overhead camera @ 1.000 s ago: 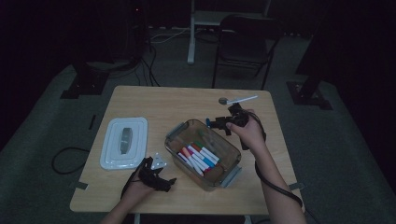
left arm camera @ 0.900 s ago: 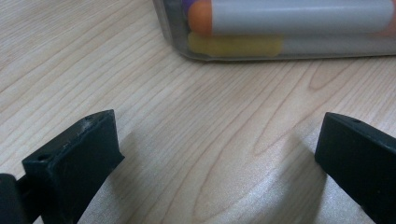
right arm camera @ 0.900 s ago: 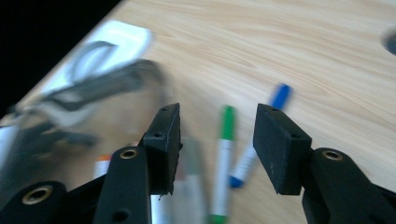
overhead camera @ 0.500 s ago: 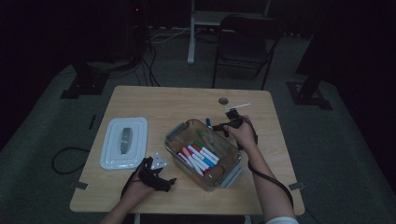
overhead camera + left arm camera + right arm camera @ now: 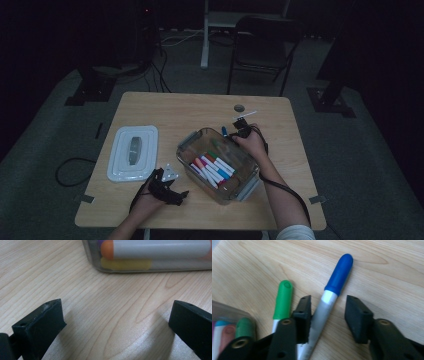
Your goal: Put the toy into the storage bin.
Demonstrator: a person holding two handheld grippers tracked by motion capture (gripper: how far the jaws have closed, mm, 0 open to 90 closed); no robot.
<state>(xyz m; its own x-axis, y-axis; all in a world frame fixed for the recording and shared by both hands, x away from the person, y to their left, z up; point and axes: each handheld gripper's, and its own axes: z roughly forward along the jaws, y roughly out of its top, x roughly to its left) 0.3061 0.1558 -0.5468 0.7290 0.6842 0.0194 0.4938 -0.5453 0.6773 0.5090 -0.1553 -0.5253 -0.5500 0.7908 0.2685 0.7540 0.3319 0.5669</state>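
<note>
Beside the clear marker bin (image 5: 218,165), the right hand-held gripper (image 5: 328,308) straddles the blue-capped marker (image 5: 332,293) lying on the surface (image 5: 175,112); its jaws have just been closing but don't yet clamp it. Next: close fully, lift, carry it binward. The left hand-held gripper (image 5: 112,322) rests wide, empty.

The blue-capped marker (image 5: 329,296) lies flat on the wooden bench (image 5: 387,277), its grey barrel running back between the jaws of the right tool (image 5: 328,315), with the left jaw against the barrel and the right one apart from it. The jaws have just been closing around it. A green-capped marker (image 5: 282,298) lies just beside it on the bench, roughly parallel, next to the clear box (image 5: 200,142) of markers.
</note>
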